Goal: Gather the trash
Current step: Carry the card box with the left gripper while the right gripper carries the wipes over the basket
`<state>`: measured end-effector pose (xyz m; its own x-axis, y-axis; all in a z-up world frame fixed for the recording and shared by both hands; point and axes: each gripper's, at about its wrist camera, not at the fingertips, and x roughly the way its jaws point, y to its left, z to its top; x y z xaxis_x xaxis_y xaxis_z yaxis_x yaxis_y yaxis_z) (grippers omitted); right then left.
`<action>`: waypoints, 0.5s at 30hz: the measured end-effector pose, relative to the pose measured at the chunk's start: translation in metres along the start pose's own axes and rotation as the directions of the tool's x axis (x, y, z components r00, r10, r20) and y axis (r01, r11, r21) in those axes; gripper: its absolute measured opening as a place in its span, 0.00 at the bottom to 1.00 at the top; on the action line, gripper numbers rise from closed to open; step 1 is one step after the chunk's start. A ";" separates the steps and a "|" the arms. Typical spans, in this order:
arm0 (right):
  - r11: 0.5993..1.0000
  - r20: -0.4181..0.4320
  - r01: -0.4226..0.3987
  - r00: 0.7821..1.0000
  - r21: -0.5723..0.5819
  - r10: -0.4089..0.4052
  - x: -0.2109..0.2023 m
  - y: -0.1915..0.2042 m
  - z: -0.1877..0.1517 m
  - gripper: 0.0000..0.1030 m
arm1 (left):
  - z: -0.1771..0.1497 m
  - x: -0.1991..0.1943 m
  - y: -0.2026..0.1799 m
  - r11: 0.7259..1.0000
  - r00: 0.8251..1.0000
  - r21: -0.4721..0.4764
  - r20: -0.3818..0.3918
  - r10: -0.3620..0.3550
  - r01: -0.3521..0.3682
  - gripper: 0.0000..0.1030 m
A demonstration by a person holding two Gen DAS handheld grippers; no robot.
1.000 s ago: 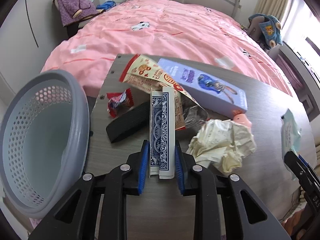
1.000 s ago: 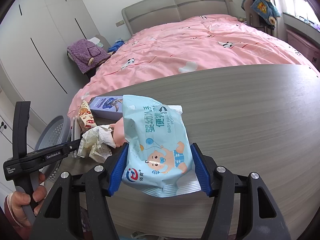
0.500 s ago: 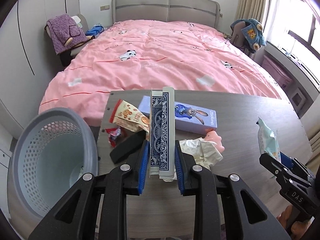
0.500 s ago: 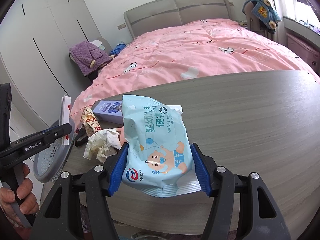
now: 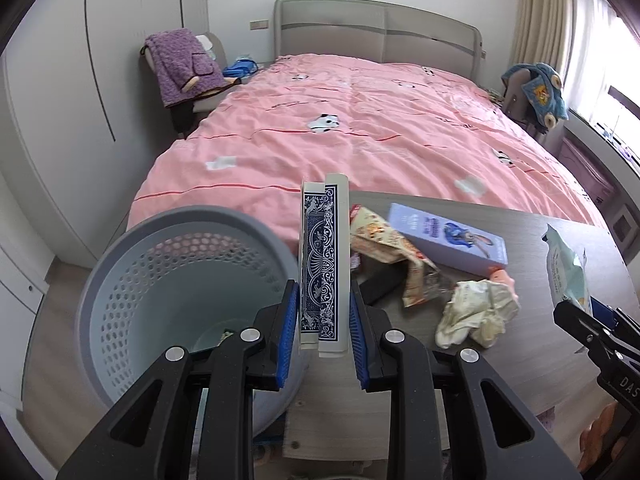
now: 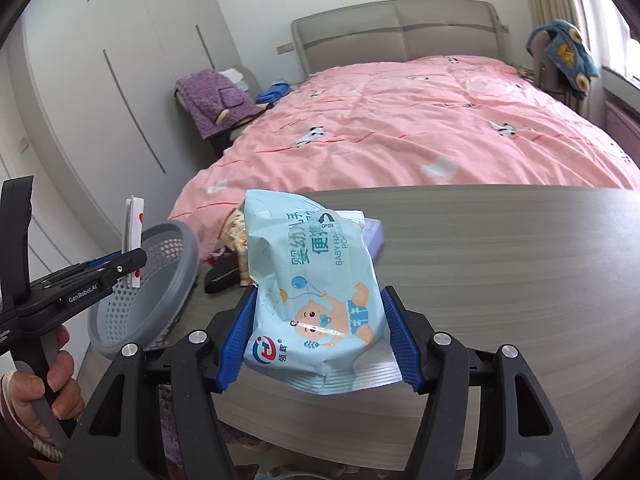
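My left gripper (image 5: 323, 312) is shut on a blue patterned playing-card box (image 5: 323, 260), held upright in the air by the right rim of the grey perforated basket (image 5: 132, 280); in the right wrist view the box (image 6: 134, 236) hangs over the basket (image 6: 160, 276). My right gripper (image 6: 318, 332) is shut on a light blue baby wipes pack (image 6: 316, 280) above the table's near edge. On the table lie a crumpled paper (image 5: 476, 312), a snack wrapper (image 5: 384, 244), a black object (image 5: 380, 286) and a pink item (image 5: 502, 274).
A lilac carton (image 5: 448, 240) lies on the grey wooden table (image 6: 500, 260). The basket stands off the table's left end. A pink bed (image 5: 360, 120) fills the space behind. A chair with purple clothing (image 5: 180, 64) stands at the back left.
My left gripper has lifted the card box off the table and carried it left toward the basket. My right gripper still holds the wipes pack, nearly unmoved.
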<state>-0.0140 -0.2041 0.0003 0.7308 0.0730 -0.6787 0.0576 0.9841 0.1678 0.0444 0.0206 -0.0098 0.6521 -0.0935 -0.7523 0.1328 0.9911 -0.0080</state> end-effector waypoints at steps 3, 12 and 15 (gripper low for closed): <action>0.999 -0.020 -0.019 1.000 -0.026 0.018 0.011 0.020 0.001 0.58 | -0.004 0.001 0.018 1.000 1.000 -0.023 -0.007 0.003 -0.003 0.23; 0.992 -0.075 -0.071 0.995 -0.107 0.063 0.043 0.077 0.005 0.58 | -0.018 0.008 0.069 0.996 0.999 -0.085 -0.033 0.018 -0.021 0.23; 0.987 -0.091 -0.096 0.992 -0.132 0.085 0.054 0.095 0.008 0.58 | -0.022 0.010 0.083 0.995 0.999 -0.098 -0.037 0.032 -0.036 0.23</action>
<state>0.0361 -0.1077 -0.0143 0.6684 0.1706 -0.7240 -0.1033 0.9852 0.1368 0.0458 0.1041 -0.0322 0.6283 -0.0580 -0.7758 0.0356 0.9983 -0.0458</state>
